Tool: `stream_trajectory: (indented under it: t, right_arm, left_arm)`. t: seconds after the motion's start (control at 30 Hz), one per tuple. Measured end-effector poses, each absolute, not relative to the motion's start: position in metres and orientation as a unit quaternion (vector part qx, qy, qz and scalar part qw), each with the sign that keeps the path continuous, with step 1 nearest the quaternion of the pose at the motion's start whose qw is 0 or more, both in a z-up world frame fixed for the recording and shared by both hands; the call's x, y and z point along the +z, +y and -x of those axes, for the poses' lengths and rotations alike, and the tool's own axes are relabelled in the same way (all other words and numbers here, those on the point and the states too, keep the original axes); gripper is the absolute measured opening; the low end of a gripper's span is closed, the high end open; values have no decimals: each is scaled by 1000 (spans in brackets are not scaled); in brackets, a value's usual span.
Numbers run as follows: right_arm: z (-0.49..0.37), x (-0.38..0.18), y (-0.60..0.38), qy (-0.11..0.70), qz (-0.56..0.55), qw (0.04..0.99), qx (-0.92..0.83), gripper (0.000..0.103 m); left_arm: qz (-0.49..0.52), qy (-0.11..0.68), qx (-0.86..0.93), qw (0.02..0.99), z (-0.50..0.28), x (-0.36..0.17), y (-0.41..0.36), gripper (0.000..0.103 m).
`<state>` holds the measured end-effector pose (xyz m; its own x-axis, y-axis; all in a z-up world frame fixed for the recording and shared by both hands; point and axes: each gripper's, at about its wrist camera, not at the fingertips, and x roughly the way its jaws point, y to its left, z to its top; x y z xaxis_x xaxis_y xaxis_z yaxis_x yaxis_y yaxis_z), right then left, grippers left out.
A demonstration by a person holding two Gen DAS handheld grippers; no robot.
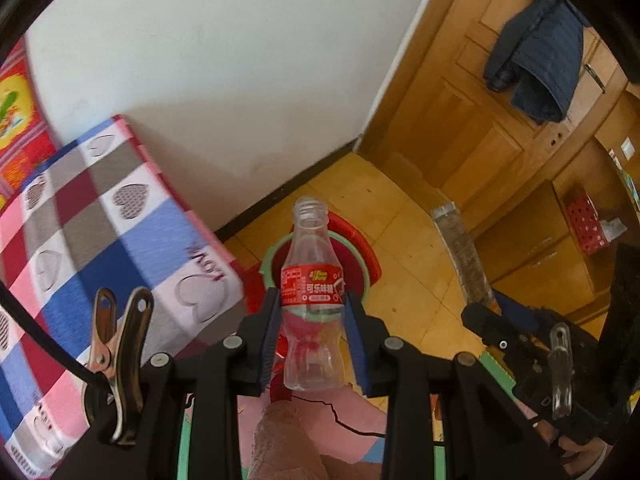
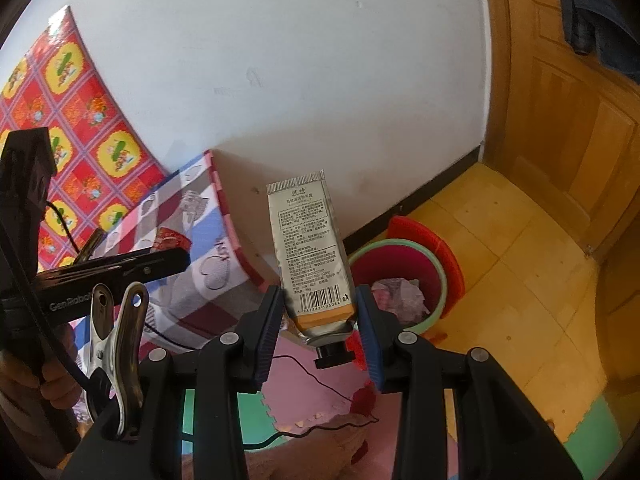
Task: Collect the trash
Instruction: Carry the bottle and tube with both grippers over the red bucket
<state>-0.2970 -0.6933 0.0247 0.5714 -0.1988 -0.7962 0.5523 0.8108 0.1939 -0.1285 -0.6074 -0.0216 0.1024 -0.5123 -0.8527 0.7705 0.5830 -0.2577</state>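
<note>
Left wrist view: left tongs [image 1: 312,320] clamped on an uncapped clear bottle [image 1: 313,296], held above the bin [image 1: 362,266] on the floor by the bed corner. Right wrist view: right tongs [image 2: 320,320] clamped on a tube [image 2: 310,256] beside that bin [image 2: 434,308]. Risk: the tube is pinched low and leaning, so it may slip or miss.

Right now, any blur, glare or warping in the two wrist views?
Left wrist: checked bedcover smeared by motion blur, plastic bottle in the left hand-held gripper sharp, door frame bowed by fisheye. Right wrist: tube in the right hand-held gripper crisp, print visible; dark vignette at corners.
</note>
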Motion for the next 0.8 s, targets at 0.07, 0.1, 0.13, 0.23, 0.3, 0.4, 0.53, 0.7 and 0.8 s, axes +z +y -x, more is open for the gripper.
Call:
stream_trajectory:
  t: [0.07,0.1,0.13,0.23,0.3,0.4,0.53,0.7,0.8]
  right_arm:
    - [296,21,-700,409,-218,857,-225,38]
    - [296,19,-704,410,-220,855,-228,38]
    - [296,17,-710,411,-223,853,-230,38]
    - [291,11,-722,417,-219,851,-233,38]
    - [287,5,-729,421,-217,849,-234,38]
    - [278,-6,-743,428,-222,845,-231,38]
    - [272,-22,-759,431,-236,839,-233,38]
    - [266,-41,-779,437,-251,831,-235,38]
    - [262,-52,-790,444,-244,829,-236,38]
  left_arm:
    - [-129,511,-446,724,127,-30,-621,32]
    - [-129,512,-449,721,126,-33,-626,32]
    - [-131,513,-453,717,124,-37,-633,32]
    - [-140,512,-465,708,120,-46,-650,32]
    - [-145,512,-471,703,118,-51,-663,32]
    - [-153,514,-479,695,113,-61,-679,32]
    - [-165,516,-485,687,106,-77,-697,32]
    - [-168,529,-484,677,103,-103,-719,32]
    - [-173,535,-479,674,105,-121,-732,32]
